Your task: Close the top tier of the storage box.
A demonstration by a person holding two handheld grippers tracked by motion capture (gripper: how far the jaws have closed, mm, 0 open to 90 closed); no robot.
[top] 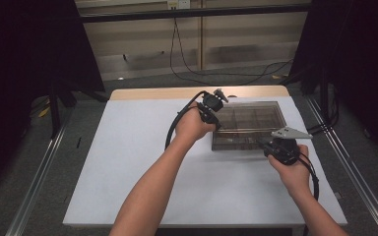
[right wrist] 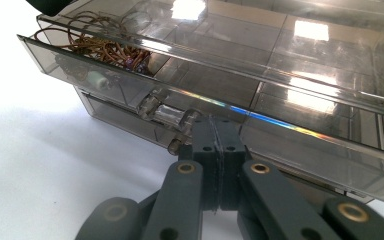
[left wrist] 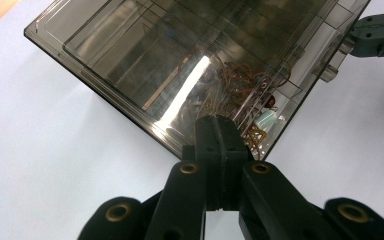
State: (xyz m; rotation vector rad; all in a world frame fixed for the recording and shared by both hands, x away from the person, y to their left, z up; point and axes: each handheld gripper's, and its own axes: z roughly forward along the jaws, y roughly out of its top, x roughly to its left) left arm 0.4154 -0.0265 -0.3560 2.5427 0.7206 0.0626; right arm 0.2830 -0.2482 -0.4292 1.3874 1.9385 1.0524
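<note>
High view, smoky compartment box (top: pixel 248 125) flat, long axis left-right, left gripper (top: pixel 217 124) and right gripper (top: pixel 264 145) closed, empty

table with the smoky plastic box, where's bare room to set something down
The white table sheet is bare on the whole left half and along the near edge between the forearms. It is crowded at the right rear, where the smoky transparent compartment box lies with both hand-held grippers, left and right, at it.

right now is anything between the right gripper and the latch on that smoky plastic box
Nothing visible. The shut right gripper sits right at the clear latch on the box front, with no object between them. The left gripper, also shut, rests at the box's other side.
</note>
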